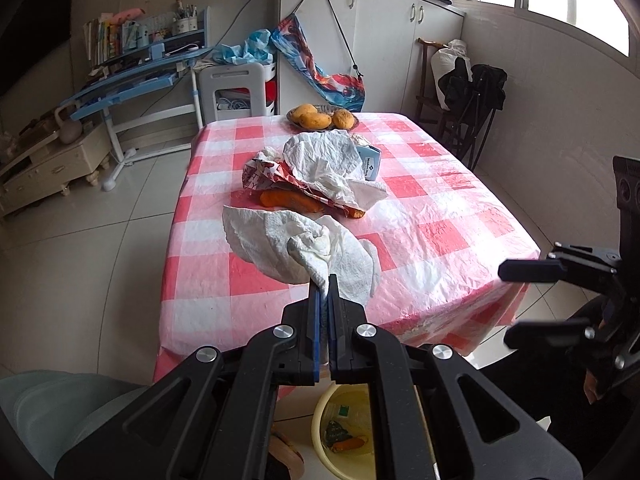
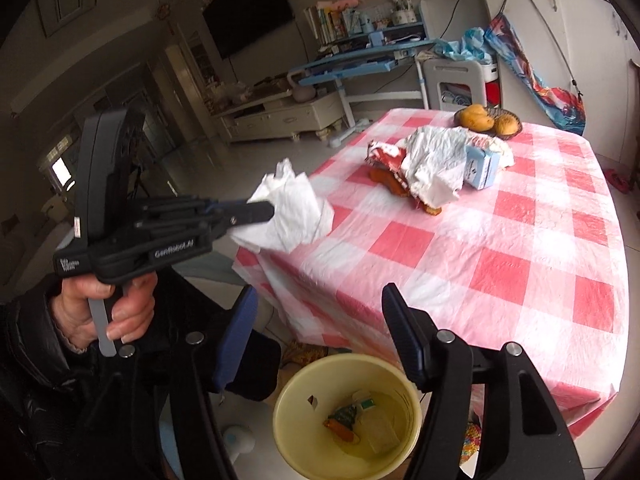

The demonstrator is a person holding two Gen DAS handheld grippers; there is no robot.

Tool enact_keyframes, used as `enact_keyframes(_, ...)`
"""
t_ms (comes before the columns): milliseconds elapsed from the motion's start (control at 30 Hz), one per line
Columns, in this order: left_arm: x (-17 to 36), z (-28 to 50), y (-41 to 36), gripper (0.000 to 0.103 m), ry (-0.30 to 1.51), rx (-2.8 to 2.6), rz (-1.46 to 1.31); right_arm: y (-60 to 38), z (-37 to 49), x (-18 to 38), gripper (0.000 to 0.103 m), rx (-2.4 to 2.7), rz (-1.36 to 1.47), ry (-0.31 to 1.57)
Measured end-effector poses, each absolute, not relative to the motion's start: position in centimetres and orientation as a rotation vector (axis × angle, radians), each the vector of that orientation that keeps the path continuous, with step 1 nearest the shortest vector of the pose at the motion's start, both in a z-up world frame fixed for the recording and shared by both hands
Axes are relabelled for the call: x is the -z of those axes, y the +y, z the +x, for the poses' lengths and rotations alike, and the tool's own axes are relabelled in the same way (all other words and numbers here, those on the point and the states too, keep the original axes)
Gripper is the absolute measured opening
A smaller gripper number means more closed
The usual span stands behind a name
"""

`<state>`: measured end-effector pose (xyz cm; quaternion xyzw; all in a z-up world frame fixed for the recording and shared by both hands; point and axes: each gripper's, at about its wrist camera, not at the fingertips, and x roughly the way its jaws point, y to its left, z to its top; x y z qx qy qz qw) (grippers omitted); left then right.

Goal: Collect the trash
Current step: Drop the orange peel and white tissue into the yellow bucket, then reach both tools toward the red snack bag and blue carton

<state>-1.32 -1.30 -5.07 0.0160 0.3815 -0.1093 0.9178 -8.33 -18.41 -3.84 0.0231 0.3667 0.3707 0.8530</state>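
My left gripper (image 1: 326,280) is shut on a crumpled white paper towel (image 1: 304,248) and holds it in the air off the table's near corner; it also shows in the right wrist view (image 2: 294,210). My right gripper (image 2: 320,300) is open and empty above a yellow trash bucket (image 2: 348,416) on the floor, which holds some scraps. On the red-checked table (image 1: 420,208) lies a pile of trash: a white tissue (image 1: 324,160), a red-white wrapper (image 1: 264,174), orange peel (image 1: 292,200) and a small blue box (image 1: 370,164).
A dish of yellow fruit (image 1: 322,117) stands at the table's far edge. White cabinets (image 1: 380,40), a blue desk (image 1: 140,76) and a chair with dark clothes (image 1: 472,92) stand beyond the table. The bucket shows below my left gripper (image 1: 348,428).
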Motion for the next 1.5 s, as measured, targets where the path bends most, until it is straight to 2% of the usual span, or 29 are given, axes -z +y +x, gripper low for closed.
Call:
enact_keyframes(233,6.1,-2.6,-1.9,0.003,0.838,0.309,-0.006,-20.7,-7.3,2.8,0.066,-0.711,0.179,0.699)
enact_keyframes(533,8.6,-5.1,-4.1,0.004,0.963,0.434,0.048,-21.0,-7.6,2.6,0.071,-0.706,0.184,0.674)
enact_keyframes(600,9.1,-5.7,-4.7,0.009,0.99,0.458,0.074,-21.2,-7.7,2.6,0.071,-0.705,0.189,0.669)
enact_keyframes(733,8.8,-6.3,-4.7,0.038,0.966,0.434,0.093,-21.5,-8.0,2.6,0.071,-0.7,0.196,0.661)
enact_keyframes(900,8.0,-6.0,-3.2,0.047,0.932,0.385,0.023,-21.4,-8.1,2.6,0.071,-0.696,0.183,0.665)
enact_keyframes(1067,7.1,-5.8,-1.8,0.065,0.863,0.321,-0.025,-21.1,-8.2,2.7,0.071,-0.689,0.163,0.673)
enact_keyframes(1233,6.5,-5.4,-0.3,0.073,0.818,0.255,-0.079,-20.7,-8.2,2.9,0.071,-0.688,0.141,0.685)
enact_keyframes(1500,6.6,-4.9,1.0,0.074,0.802,0.207,-0.136,-20.2,-8.0,3.1,0.072,-0.692,0.124,0.699)
